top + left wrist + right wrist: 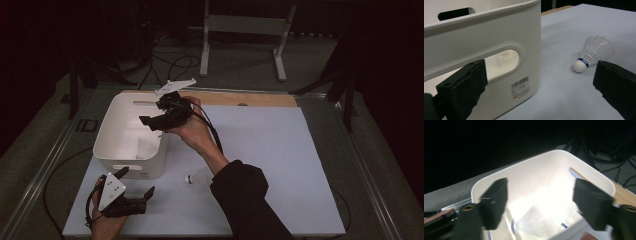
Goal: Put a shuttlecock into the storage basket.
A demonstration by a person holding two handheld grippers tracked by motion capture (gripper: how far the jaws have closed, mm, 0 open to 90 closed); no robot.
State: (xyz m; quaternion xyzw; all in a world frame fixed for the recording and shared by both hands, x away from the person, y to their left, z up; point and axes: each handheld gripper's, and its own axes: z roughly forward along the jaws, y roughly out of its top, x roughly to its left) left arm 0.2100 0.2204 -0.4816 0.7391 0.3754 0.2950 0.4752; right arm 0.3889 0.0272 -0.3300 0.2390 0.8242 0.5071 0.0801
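A white plastic bin (pixel 107 127) stands on the left of the pale blue mat. Above its far right corner my right gripper (pixel 148 121) hovers open, nothing between its jaws. From the right gripper view, the right gripper (pixel 541 195) looks down into the bin (pixel 554 152), where blurred white shuttlecocks (pixel 536 222) with blue bands lie on the bottom. One shuttlecock (pixel 197 178) lies on the mat just right of the bin's near corner. My left gripper (pixel 136 182) is open, low by the bin's near wall. In its own view the left gripper (pixel 540 75) faces the bin's handle wall (pixel 474 32) and that shuttlecock (pixel 594 52).
The mat (pixel 280 165) stretches bare to the right of the bin. A strip of wooden table edge (pixel 250 98) runs behind it. Metal rails border the table on both sides. A white frame stand (pixel 245 30) and cables lie on the floor beyond.
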